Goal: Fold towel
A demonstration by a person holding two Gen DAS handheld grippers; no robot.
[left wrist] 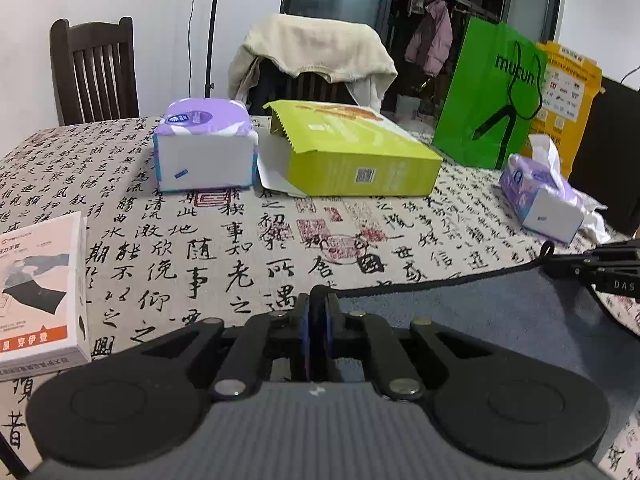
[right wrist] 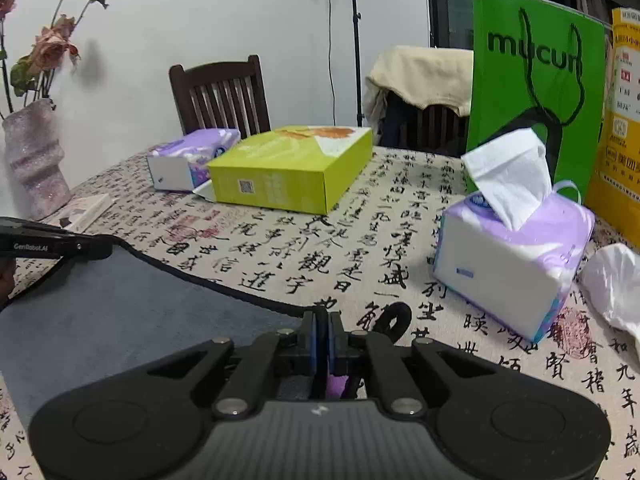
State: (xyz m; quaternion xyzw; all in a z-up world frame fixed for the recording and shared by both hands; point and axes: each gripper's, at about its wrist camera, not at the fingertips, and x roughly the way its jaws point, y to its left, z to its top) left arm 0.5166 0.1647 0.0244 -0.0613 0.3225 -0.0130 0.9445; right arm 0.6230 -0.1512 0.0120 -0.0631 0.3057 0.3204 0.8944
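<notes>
A grey-blue towel (left wrist: 480, 316) with a black hem lies on the calligraphy tablecloth. My left gripper (left wrist: 319, 300) is shut on the towel's left far corner, the hem pinched between the pads. In the right wrist view the towel (right wrist: 120, 312) spreads to the left and my right gripper (right wrist: 321, 320) is shut on its right far corner, a black hanging loop (right wrist: 394, 320) beside the fingers. The right gripper (left wrist: 608, 268) shows at the right edge of the left wrist view; the left gripper (right wrist: 44, 242) shows at the left edge of the right wrist view.
Behind the towel stand a yellow-green box (left wrist: 352, 152), a purple tissue pack (left wrist: 204, 144), a second open tissue pack (right wrist: 516, 252), a green paper bag (right wrist: 536, 80) and a yellow bag (right wrist: 624, 120). A white box (left wrist: 40, 292) lies left, a vase (right wrist: 36, 160) far left. Chairs stand behind the table.
</notes>
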